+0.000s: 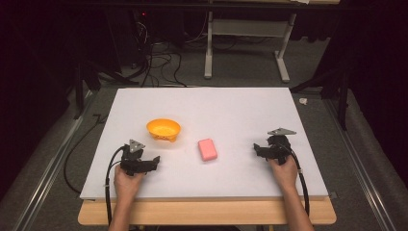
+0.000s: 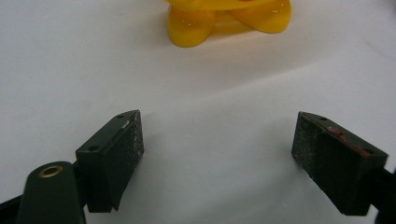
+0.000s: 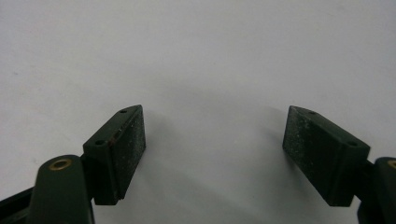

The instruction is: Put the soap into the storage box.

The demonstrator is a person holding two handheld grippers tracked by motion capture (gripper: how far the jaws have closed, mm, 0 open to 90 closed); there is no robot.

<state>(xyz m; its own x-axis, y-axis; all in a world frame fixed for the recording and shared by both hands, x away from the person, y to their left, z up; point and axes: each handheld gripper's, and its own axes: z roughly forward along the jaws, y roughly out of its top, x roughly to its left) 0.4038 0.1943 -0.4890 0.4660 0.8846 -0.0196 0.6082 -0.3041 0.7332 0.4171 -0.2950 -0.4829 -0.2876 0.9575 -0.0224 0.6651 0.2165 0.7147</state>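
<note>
My left tool (image 1: 155, 162) rests low on the white desk (image 1: 231, 103), its jaws standing apart with bare desk between them and nothing held. In the left gripper view the pads (image 2: 123, 149) frame empty surface, and straight ahead of them sit the stubby feet of the orange bowl (image 2: 224, 21). From above, that bowl (image 1: 163, 129) stands upright just beyond and slightly to the right of the left tool, mouth up. I judge it is there as the receiving dish, close enough that either hand can reach it.

Between my two tools lies the pink block (image 1: 207, 149), flat on the desk, apart from the bowl and nearer the left tool than the right one. It looks like a soap or sponge bar, though I cannot tell which. Its long axis runs away from me toward the far edge of the desk, tipped slightly to the left at the far end, so its long flanks face the two tools. That suits a side-on pinch across the short width.

My right tool (image 1: 256, 148) sits well to the right of the block, jaws aimed inward toward it, also spread and empty; its pads (image 3: 125, 147) show plain desk between them. Both hands look parked at a ready stance.
</note>
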